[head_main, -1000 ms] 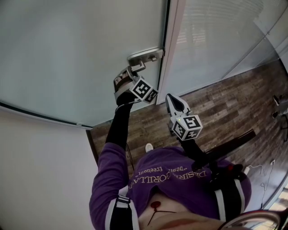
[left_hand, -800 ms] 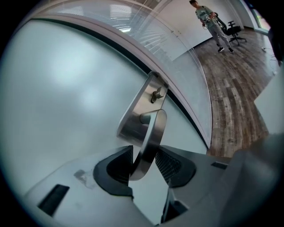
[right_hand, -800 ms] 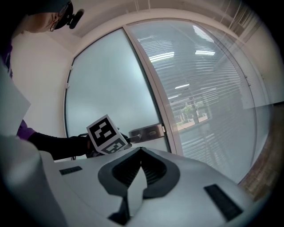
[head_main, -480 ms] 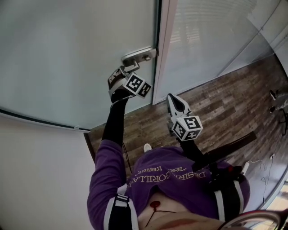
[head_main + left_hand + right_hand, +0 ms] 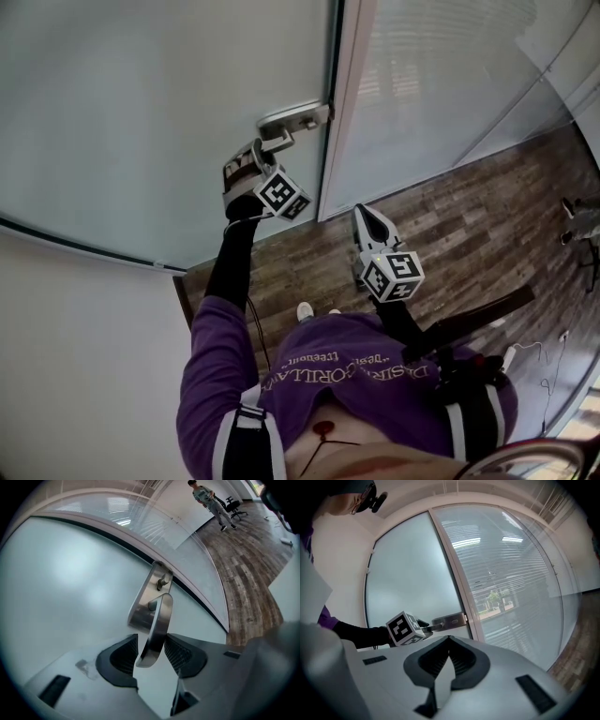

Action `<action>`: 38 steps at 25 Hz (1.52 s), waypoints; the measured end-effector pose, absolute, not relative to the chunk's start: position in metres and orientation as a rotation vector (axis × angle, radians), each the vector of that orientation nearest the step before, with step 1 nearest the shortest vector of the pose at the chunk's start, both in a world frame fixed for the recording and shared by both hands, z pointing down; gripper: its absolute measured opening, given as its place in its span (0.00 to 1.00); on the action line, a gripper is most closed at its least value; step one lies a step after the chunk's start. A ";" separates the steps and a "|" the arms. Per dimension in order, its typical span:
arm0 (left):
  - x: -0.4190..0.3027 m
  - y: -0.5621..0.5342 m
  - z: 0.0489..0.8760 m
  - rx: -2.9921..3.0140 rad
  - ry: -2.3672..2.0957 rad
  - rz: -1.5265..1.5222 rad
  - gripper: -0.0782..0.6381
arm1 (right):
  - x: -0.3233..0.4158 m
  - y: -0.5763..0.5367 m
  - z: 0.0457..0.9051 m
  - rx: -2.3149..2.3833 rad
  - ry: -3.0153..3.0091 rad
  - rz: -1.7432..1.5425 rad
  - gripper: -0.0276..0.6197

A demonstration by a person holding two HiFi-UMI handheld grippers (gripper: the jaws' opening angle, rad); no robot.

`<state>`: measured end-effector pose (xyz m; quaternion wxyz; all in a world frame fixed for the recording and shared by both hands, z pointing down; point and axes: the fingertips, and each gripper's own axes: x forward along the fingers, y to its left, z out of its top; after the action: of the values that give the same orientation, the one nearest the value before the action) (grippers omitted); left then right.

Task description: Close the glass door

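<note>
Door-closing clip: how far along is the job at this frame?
Looks done: the glass door lies edge to edge with the white frame, with no open gap visible. I cannot tell whether it has latched. In hand: the left gripper is shut on the lever handle. The right gripper hangs shut and empty. Left: confirm the latch, then release the handle.

Glass door (image 5: 159, 112): frosted, pale grey-green, upright. Right edge just beside white frame (image 5: 354, 103), dark seam between; whether fully shut, not determinable. Brushed-metal lever handle (image 5: 278, 138) mounted on steel plate (image 5: 298, 116) at that edge, pointing away from frame.
</note>
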<state>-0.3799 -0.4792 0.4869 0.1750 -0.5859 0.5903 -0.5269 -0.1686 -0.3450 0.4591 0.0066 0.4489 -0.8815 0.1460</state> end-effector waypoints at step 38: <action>-0.375 -0.282 0.476 -2.259 2.598 -0.154 0.11 | -0.246 -0.329 0.412 1.049 -2.950 0.203 0.04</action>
<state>-0.3747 -0.2821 0.4760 -0.1515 -0.6480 0.7451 -0.0441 -0.2456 -0.3291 0.4120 0.0021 0.3343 -0.9403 0.0646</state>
